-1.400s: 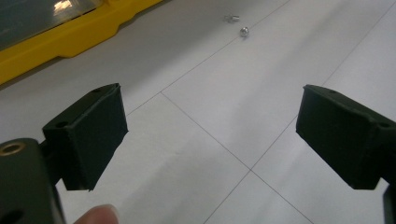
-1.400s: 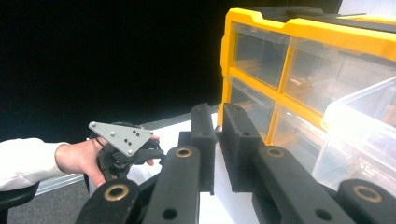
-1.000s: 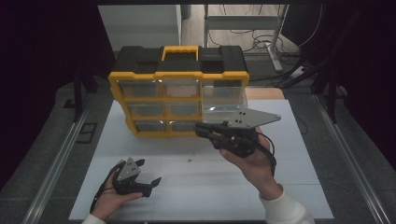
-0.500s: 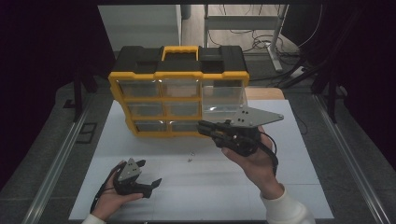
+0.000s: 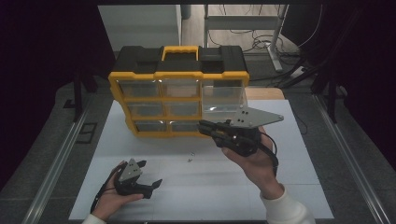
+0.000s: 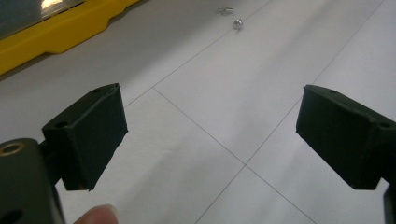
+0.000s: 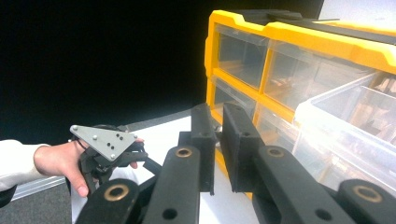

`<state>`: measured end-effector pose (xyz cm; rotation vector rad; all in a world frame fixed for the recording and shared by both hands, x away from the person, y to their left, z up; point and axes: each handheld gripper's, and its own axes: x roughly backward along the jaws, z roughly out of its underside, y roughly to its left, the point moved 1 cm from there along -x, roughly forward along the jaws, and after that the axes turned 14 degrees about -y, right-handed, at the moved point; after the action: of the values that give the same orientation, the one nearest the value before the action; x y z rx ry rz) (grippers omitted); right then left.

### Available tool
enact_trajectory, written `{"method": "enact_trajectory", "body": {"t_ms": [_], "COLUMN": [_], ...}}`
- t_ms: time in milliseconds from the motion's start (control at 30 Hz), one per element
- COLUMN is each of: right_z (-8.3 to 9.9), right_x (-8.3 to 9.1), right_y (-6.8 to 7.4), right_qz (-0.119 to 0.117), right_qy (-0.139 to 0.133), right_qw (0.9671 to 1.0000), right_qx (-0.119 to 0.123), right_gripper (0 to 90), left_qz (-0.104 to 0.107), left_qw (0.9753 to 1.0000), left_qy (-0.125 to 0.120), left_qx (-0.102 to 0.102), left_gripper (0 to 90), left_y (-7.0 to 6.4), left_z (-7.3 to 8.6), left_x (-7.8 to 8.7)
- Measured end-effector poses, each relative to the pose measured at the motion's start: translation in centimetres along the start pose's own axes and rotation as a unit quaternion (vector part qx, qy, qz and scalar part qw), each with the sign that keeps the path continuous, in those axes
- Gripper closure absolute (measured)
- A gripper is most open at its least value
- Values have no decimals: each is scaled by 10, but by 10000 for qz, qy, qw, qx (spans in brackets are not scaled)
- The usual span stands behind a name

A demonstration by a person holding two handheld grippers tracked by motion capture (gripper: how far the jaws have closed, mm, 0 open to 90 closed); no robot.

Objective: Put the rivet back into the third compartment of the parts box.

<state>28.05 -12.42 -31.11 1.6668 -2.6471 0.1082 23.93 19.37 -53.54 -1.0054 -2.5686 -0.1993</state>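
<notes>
My right gripper [image 5: 205, 127], fingers nearly together, hovers just beside the pulled-out clear drawer [image 5: 223, 99]; my left gripper's [image 5: 152, 183] fingers gape apart.

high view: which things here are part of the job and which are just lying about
Part of the job:
- yellow organizer
- pulled-out clear drawer
- small screws on the table
- right gripper, nearly shut
- left gripper, open

Lying about:
- cables on the floor behind
- table leg
</notes>
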Motion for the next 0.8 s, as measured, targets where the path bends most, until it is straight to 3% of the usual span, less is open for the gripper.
{"method": "enact_trajectory", "body": {"t_ms": [800], "right_z": [2], "right_x": [4], "right_y": [-10], "right_qz": [222], "right_qy": [3], "right_qw": [9998], "right_qx": [-15], "right_gripper": [832], "left_qz": [20], "left_qw": [10000], "left_qy": [34], "left_qx": [-8], "left_gripper": [91], "left_y": [0], "left_z": [0], "left_x": [0]}}
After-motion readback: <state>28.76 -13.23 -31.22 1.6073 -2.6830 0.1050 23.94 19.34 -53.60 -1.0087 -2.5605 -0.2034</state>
